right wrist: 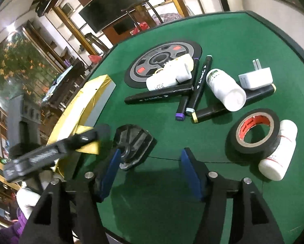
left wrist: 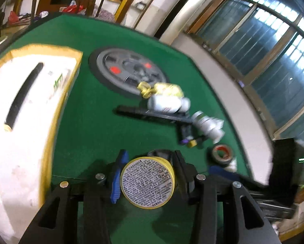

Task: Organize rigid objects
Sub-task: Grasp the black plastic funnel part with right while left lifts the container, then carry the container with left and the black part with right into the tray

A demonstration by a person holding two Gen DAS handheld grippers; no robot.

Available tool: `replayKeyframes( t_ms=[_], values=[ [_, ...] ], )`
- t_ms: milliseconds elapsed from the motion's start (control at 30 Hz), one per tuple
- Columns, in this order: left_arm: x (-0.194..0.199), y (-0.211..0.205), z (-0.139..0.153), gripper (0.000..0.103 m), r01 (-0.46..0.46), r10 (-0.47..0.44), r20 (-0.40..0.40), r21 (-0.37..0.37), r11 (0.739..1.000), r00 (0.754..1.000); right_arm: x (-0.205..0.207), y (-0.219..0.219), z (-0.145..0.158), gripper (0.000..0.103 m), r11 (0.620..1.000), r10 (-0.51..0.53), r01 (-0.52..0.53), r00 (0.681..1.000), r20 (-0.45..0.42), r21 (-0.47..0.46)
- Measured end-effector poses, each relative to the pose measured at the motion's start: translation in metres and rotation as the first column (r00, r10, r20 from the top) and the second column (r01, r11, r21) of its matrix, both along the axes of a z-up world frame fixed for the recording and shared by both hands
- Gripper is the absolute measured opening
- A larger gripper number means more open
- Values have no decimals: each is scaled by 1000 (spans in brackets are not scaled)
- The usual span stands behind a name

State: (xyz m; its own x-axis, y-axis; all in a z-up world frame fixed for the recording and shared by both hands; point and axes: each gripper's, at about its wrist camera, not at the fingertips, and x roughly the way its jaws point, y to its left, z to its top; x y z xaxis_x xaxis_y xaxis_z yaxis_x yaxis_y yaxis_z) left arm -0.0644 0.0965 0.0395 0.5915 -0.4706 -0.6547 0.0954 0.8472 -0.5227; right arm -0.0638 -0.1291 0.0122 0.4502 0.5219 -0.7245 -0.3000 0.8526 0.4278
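Your left gripper point(left wrist: 146, 180) grasps a round yellow tin point(left wrist: 147, 182) between its fingers, label side toward the camera, raised over the green bench point(left wrist: 86, 126). Your right gripper point(right wrist: 149, 174) is released, with only bare felt between its blue pads; a dark ribbed part point(right wrist: 134, 145) sits just past its left finger, and what it is I cannot tell.

Just beyond, a roll of black tape point(right wrist: 253, 133) with a red core lies flat, touching a smooth white bottle point(right wrist: 279, 152) on its side. Farther out is the loose pile: four black markers point(right wrist: 199, 85) crossed over each other, a second white bottle point(right wrist: 225, 89) lying across one of them, a white plug adapter point(right wrist: 255, 79) with its prongs up, and a third bottle point(right wrist: 168, 77) resting against the grey wheel-shaped disc point(right wrist: 162, 65).

To the left stands a gold-edged box point(left wrist: 29, 109) with a white lining; one black marker point(left wrist: 23, 97) already lies in it.

By my reading, you are early in the job: one item is boxed, the tin is on its way, and nearly everything else is left. The hard, smooth cylinders will likely roll if nudged.
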Motion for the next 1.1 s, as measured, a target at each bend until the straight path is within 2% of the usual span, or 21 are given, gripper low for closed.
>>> replayKeyframes(
  t_ms=[167,200,367,467,533,567,600,733,867,967,1033,1100],
  values=[
    [-16,22,24,47,-21,23,49,-51,999,999,8,27,-8,72,1000,24,-24,999,-30,-11],
    [-19,30,26,47,-32,35,49,-60,998,998,10,35,-11,76,999,27,-28,999,-37,-30],
    [-32,68,30,47,-106,109,46,-64,992,993,19,75,-24,78,992,34,-39,998,-44,-116],
    [-35,90,24,47,-157,159,30,-66,985,987,23,91,-26,85,982,-1,-1,1000,-10,-189],
    [-34,104,19,47,-186,187,11,-65,980,982,27,101,-28,82,970,-9,13,1000,17,-244],
    [-34,110,17,47,-196,197,5,-63,979,980,27,105,-28,65,962,-10,18,999,31,-274],
    [-33,117,15,47,-205,206,-1,-57,977,979,26,107,-29,65,959,0,9,1000,31,-282],
    [-21,145,12,47,-255,255,-14,-7,967,967,24,103,-26,65,965,3,4,1000,29,-262],
    [5,169,6,47,-281,283,-37,48,958,958,23,106,3,65,980,17,-1,997,78,-200],
    [32,179,-4,48,-274,279,-84,70,959,957,31,125,30,65,988,68,-54,993,100,-143],
    [51,184,-12,48,-284,295,-105,108,953,950,42,145,42,65,989,108,-96,989,97,-114],
    [66,192,-19,48,-285,297,-120,113,952,947,53,169,47,65,985,153,-145,984,87,-95]
  ],
)
